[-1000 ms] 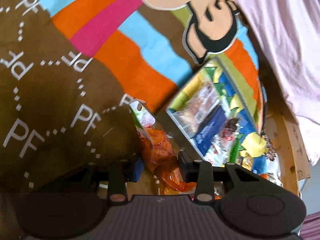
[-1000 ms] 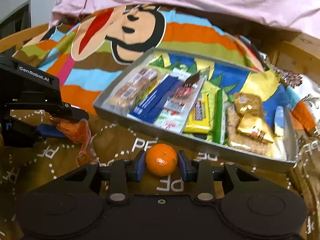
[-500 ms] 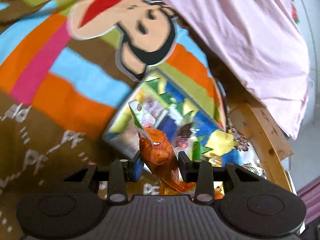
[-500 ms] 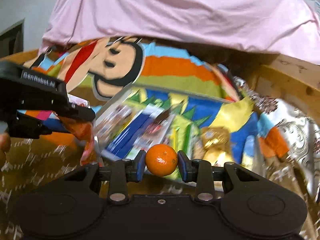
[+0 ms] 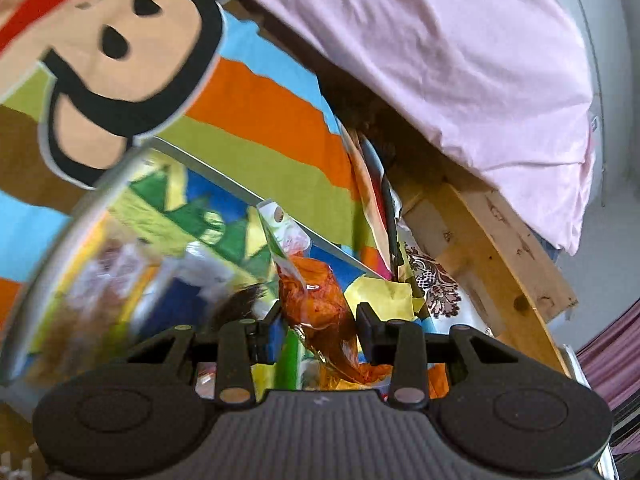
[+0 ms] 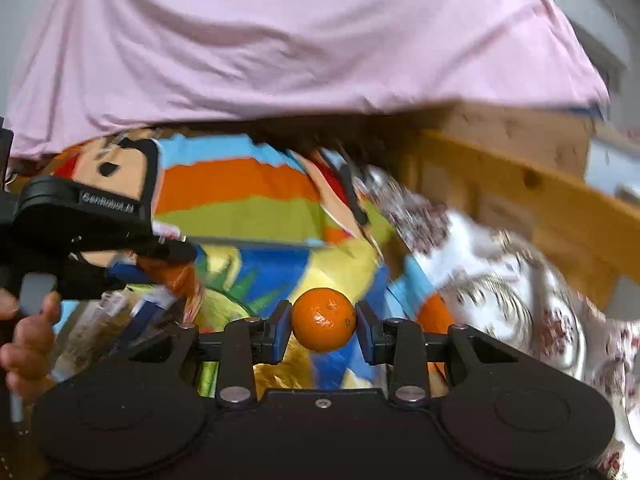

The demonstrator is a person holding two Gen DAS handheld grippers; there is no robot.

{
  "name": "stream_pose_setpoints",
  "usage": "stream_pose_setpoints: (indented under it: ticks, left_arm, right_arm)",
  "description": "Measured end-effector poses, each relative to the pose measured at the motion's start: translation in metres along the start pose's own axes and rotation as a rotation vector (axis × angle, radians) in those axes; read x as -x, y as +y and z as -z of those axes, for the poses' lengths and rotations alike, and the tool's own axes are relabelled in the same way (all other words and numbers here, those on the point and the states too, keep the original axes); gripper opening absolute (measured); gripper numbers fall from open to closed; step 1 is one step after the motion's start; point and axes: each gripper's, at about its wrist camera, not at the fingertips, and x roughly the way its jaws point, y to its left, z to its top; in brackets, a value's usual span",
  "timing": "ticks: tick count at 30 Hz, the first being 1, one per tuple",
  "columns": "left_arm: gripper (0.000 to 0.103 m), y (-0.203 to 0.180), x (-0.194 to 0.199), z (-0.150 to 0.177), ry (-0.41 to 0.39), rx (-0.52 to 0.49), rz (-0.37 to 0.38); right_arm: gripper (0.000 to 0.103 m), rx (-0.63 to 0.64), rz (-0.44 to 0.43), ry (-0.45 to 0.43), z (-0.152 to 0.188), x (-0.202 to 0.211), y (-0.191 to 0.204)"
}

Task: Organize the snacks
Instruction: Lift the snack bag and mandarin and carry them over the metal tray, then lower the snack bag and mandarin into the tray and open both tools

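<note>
My left gripper (image 5: 318,326) is shut on an orange snack packet (image 5: 316,300) with a white and green top, held above the grey tray (image 5: 224,178) of snacks. The tray's snacks (image 5: 120,280) are blurred below it. My right gripper (image 6: 323,330) is shut on a small orange mandarin (image 6: 323,319) and hovers over the tray's right part. In the right wrist view the left gripper (image 6: 92,232) with its orange packet (image 6: 176,276) sits at the left, over the tray.
A striped cartoon blanket (image 5: 248,104) covers the surface under the tray. A pink sheet (image 6: 280,40) hangs behind. A wooden frame (image 6: 540,208) and a floral cloth (image 6: 500,280) lie to the right.
Both grippers have moved forward and up from the brown blanket area to above the tray, each still holding its item. The views are blurred by motion.
</note>
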Motion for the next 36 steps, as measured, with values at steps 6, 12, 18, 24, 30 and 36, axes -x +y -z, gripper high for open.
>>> stream_pose_setpoints:
  ticks: [6,12,18,24,30,36]
  left_arm:
    - [0.04,-0.021,-0.052,-0.003,0.056,-0.029,-0.028]
    - [0.04,-0.03,-0.08,0.004,0.092,-0.033,-0.073]
    - [0.04,-0.03,-0.092,0.008,0.145,-0.021,-0.136]
    - [0.038,-0.033,-0.088,0.009,0.14,-0.045,-0.151]
    - [0.038,-0.038,-0.088,0.008,0.142,-0.086,-0.171]
    - [0.048,-0.035,-0.083,0.01,0.147,-0.089,-0.185]
  right_arm:
    - [0.037,-0.094,0.002,0.167,0.013,-0.024,-0.017]
    - [0.037,-0.139,-0.047,0.258,0.027,-0.036,-0.015]
    - [0.037,-0.138,-0.039,0.264,0.029,-0.039,-0.014]
    - [0.037,-0.153,-0.026,0.271,0.032,-0.043,-0.017]
    - [0.037,-0.181,-0.031,0.286,0.034,-0.047,-0.02]
    - [0.04,-0.198,-0.025,0.272,0.033,-0.045,-0.023]
